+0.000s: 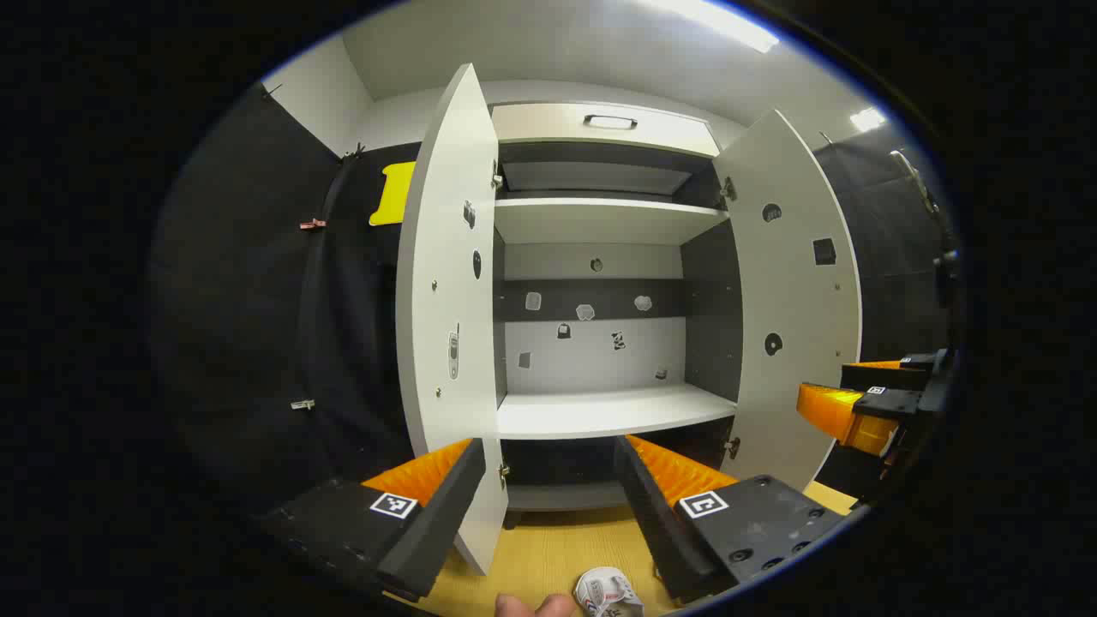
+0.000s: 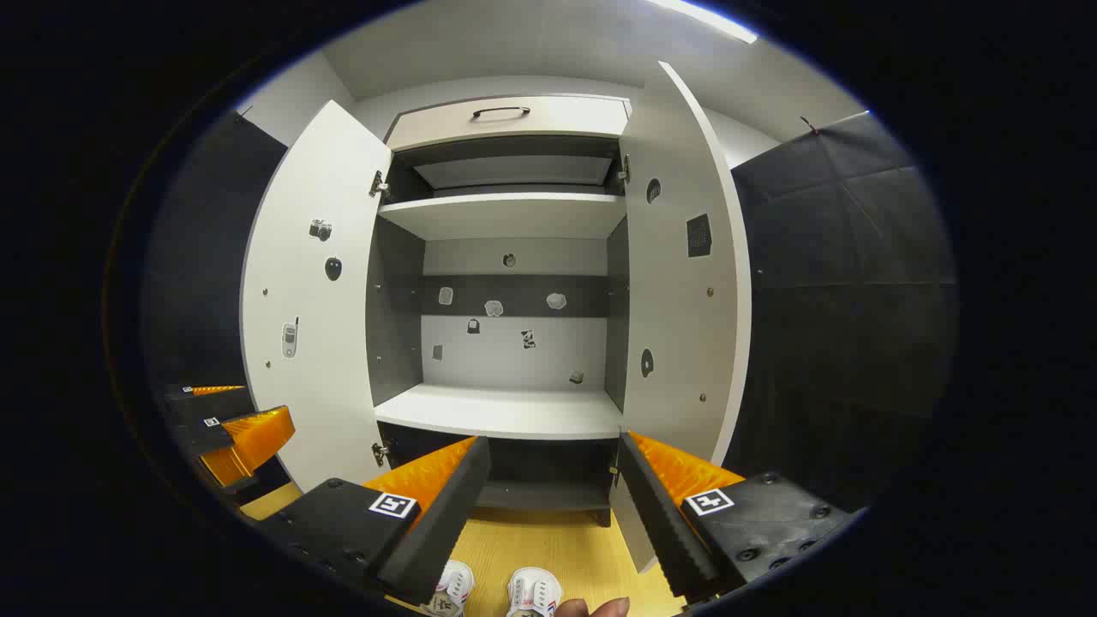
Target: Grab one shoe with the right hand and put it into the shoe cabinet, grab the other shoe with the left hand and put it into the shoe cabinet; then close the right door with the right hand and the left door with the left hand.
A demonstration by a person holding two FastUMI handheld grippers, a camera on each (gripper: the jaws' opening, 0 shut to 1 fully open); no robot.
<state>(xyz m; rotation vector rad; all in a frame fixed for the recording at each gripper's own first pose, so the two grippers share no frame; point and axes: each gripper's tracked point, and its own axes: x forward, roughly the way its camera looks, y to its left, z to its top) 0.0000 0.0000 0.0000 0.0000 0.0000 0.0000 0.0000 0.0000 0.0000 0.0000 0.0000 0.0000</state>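
Observation:
The white shoe cabinet [image 1: 600,411] [image 2: 506,411] stands ahead with both doors swung open: the left door [image 1: 450,283] [image 2: 313,291] and the right door [image 1: 793,283] [image 2: 686,283]. Its shelves are bare. Two small white shoes with red and blue marks sit on the yellow floor, one [image 1: 607,593] [image 2: 533,593] beside the other [image 2: 451,590]. My left gripper [image 1: 548,480] is open, low before the cabinet; it appears again at the left [image 2: 224,428]. My right gripper [image 2: 553,484] is open too, and I see it at the right [image 1: 857,403]. Neither holds anything.
The yellow wooden floor [image 1: 548,548] [image 2: 566,540] runs up to the cabinet. Black cloth walls [image 1: 257,300] [image 2: 840,300] close in both sides. A drawer with a dark handle [image 1: 610,122] [image 2: 500,111] tops the cabinet. Fingertips [image 1: 531,607] [image 2: 600,608] show at the lower edge.

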